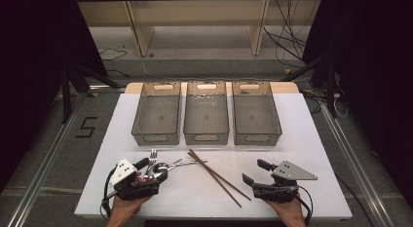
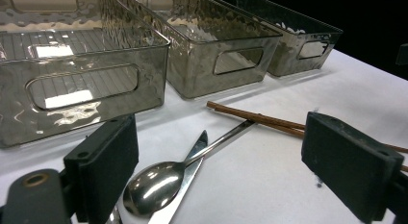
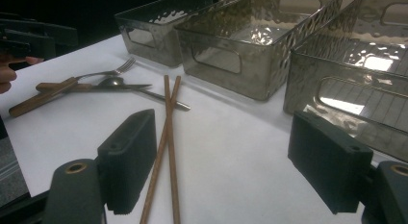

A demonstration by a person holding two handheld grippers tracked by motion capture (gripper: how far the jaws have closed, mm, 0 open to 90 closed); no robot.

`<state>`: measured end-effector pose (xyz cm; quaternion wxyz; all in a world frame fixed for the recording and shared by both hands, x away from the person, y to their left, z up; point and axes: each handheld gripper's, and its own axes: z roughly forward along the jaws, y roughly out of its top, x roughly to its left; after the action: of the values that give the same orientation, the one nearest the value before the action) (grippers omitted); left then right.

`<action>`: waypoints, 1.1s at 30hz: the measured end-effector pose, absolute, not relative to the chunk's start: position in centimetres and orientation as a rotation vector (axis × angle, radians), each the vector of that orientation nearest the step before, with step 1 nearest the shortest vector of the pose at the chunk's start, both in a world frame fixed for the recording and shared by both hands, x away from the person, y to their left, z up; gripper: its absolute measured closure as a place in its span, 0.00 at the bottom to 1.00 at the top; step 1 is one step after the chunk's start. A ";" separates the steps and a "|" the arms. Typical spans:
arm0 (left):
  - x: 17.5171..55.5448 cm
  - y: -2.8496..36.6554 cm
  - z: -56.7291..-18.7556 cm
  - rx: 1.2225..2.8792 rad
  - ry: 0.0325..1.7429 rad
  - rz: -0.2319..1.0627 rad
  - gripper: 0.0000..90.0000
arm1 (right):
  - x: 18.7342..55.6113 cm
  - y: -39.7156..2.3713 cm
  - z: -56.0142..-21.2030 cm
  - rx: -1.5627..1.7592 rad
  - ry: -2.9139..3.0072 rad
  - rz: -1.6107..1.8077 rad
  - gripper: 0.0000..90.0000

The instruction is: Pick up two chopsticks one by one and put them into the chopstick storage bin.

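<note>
A fork (image 1: 153,155), a spoon (image 1: 163,166) and a knife (image 3: 72,87) with wooden handles lie in a loose pile at the table's front left. A pair of brown chopsticks (image 1: 216,177) lies slanted in the middle. My left gripper (image 1: 152,171) is open low over the pile. In the left gripper view (image 2: 226,161) the spoon bowl (image 2: 154,185) and knife blade (image 2: 192,156) rest on the table between the jaws, untouched. My right gripper (image 1: 255,172) is open just right of the chopsticks. In its own view (image 3: 231,161) the chopsticks (image 3: 168,137) run past the left jaw.
Three empty grey see-through bins (image 1: 157,115), (image 1: 206,112), (image 1: 255,112) stand side by side at the back of the white table (image 1: 302,154). Dark floor, rails and a wooden shelf frame lie beyond the table.
</note>
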<state>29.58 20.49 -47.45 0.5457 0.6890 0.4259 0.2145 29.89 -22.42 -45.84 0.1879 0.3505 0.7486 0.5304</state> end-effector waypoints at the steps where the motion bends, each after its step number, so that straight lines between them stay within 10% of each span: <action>1: 29.6 20.5 -47.5 1.634 1.010 0.507 0.14 | 29.9 -22.4 -45.8 0.984 2.108 1.491 0.29; 16: 29.6 20.3 -47.5 1.638 1.002 0.507 0.14 | 30.7 -21.1 -44.2 0.912 2.265 1.378 0.32; 33: 29.6 20.5 -47.5 1.636 1.015 0.507 0.14 | 34.2 -15.5 -44.2 0.835 2.662 0.974 0.56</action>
<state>29.63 20.45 -47.51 0.5441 0.6895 0.4277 0.2136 34.18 -15.52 -44.23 0.0933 0.2812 0.8969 0.3282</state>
